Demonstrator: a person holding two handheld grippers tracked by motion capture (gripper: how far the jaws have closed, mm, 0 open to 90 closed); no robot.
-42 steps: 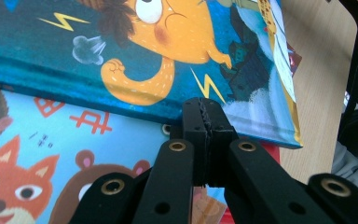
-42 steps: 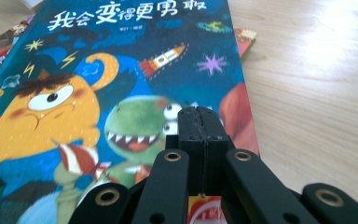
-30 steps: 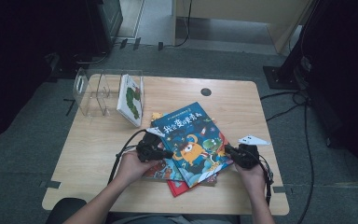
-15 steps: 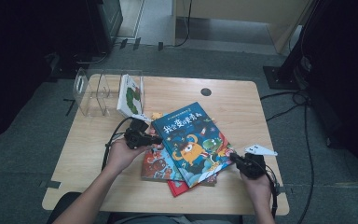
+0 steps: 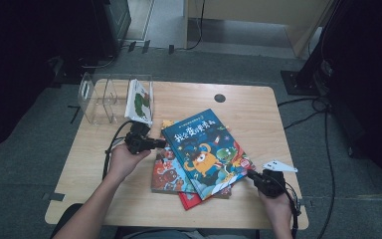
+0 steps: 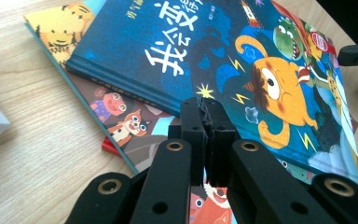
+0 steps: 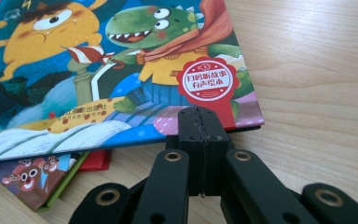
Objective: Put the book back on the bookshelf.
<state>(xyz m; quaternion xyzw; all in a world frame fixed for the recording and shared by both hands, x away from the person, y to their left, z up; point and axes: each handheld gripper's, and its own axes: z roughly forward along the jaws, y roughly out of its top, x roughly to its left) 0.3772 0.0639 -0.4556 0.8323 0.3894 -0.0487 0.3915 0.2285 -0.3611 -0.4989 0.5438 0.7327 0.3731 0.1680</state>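
- Two grippers frame a skewed stack of picture books at the near half of the table (image 5: 129, 209), and we read the job as squaring or lifting the top one.
- Nearest us, the right gripper (image 5: 255, 176) sits at the blue book's (image 5: 204, 152) near-right corner; in the right gripper view its jaws are clenched on nothing, tips (image 7: 203, 122) just short of the cover's edge.
- We would keep that hand low and level, wrist straight, so the closed tips can nudge the corner or slide under it without riding up over the cover.
- Farther in, the left gripper (image 5: 160, 144) rests at the same book's (image 6: 242, 70) far-left side, jaws likewise pressed together and empty (image 6: 207, 112), hovering over the spine edge.
- We judge that pushing from both opposite corners at once would turn the book rather than shift it, so one hand should steady while the other moves.
- Under it lie a tiger book (image 6: 60, 23) and a red book (image 5: 191, 200), both slewed; we should watch that they do not drag along.
- Both forearms come in from the near edge, the left reaching farther across than the right.
- Beyond, a white book (image 5: 139, 99) stands in a clear rack (image 5: 97, 97) at the far-left corner, well apart from the stack.
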